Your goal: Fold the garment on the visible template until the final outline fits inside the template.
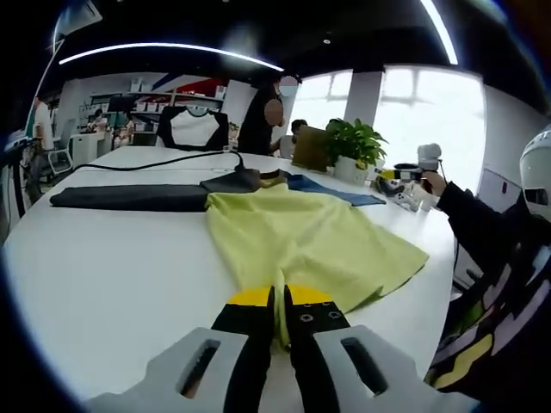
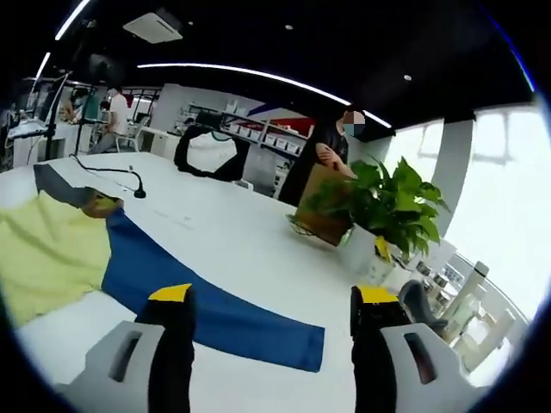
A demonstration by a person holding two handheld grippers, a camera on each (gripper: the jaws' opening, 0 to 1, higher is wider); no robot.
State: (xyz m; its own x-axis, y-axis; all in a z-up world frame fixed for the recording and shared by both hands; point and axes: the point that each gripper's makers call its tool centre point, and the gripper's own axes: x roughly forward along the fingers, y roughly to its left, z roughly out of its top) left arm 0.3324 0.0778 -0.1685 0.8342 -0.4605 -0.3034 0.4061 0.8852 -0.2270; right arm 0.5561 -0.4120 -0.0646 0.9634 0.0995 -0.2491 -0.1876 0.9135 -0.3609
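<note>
Meanwhile, our left gripper [image 1: 281, 317] pinches the yellow garment [image 1: 306, 237] hem at the counter's [image 1: 103, 258] near edge; right gripper [image 2: 271, 323] wide over the blue template [image 2: 215, 314]. We should fold evenly.

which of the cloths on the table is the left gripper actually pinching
The yellow garment: its near edge runs between the closed jaws of the left gripper. The blue cloth and the dark cloth lie farther back, untouched.

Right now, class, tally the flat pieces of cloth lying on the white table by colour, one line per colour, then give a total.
Yellow cloth garment: 1
Blue cloth strip: 1
Dark grey cloth strip: 1
Total: 3
</note>
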